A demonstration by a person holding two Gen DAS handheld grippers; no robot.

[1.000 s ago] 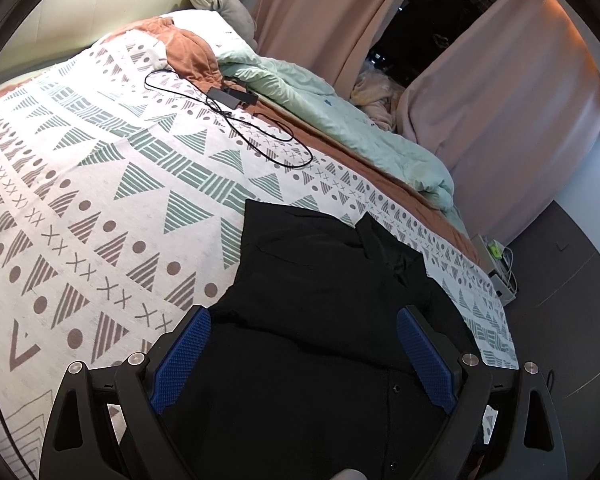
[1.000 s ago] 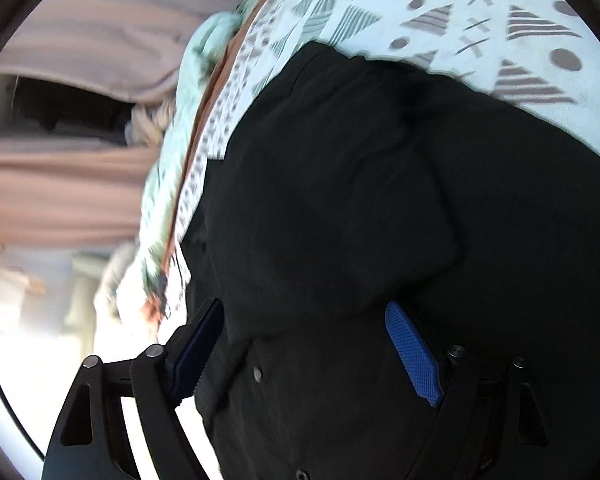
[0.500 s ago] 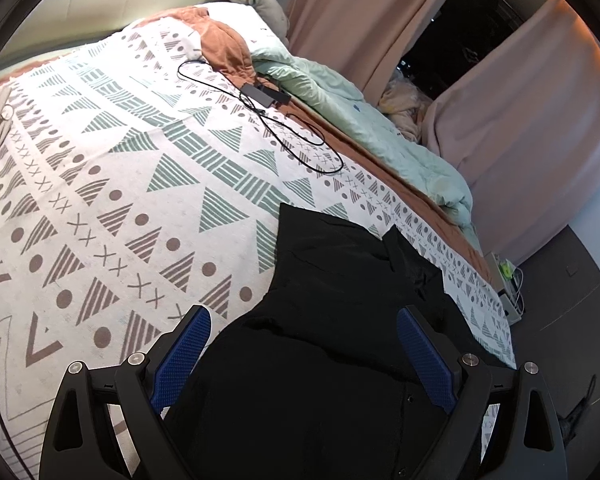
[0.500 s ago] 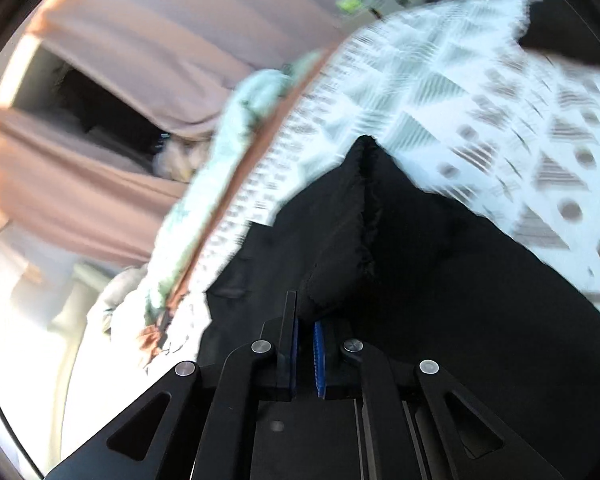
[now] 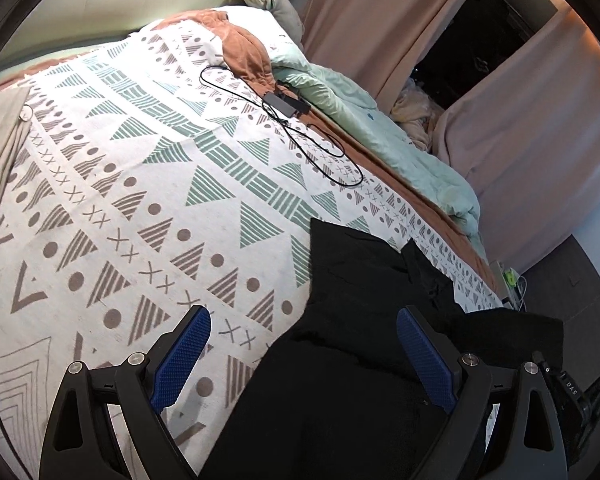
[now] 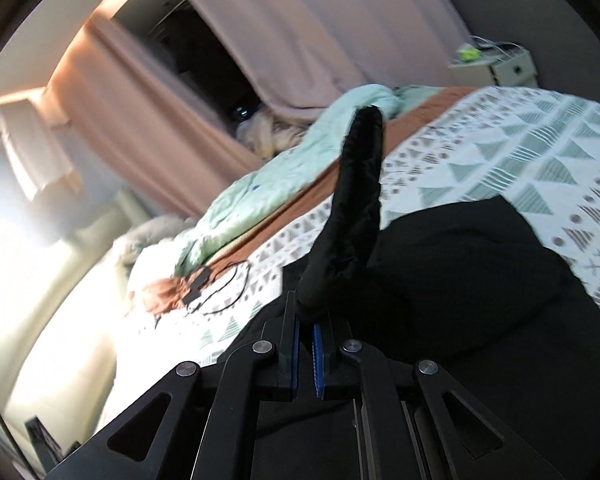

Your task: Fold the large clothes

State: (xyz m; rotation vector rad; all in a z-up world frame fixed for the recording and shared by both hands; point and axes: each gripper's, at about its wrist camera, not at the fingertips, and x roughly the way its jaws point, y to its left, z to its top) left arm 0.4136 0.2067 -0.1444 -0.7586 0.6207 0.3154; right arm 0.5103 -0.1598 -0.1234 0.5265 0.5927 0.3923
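a black shirt (image 5: 352,360) lies on a bed's patterned cover (image 5: 140,184) — white with green and brown triangles, dots and crosses — near the cover's right-hand edge in the left wrist view. the left gripper (image 5: 304,360) hangs above the cover with its jaws spread wide and nothing between them; its left blue pad sits over bare cover, its right pad over the dark cloth. the right gripper (image 6: 305,350) has its jaws pinched nearly together on a fold of the shirt (image 6: 460,272), and a narrow strip of black cloth stands up from the pads, lifted clear of the cover, while the rest of the garment lies spread below. the right wrist view is blurred. farther up the bed a black cable (image 5: 300,136) with a power brick loops across the cover, beside a pale green duvet (image 5: 380,132) bunched along the far side — pink curtains (image 5: 540,128) hang behind it.
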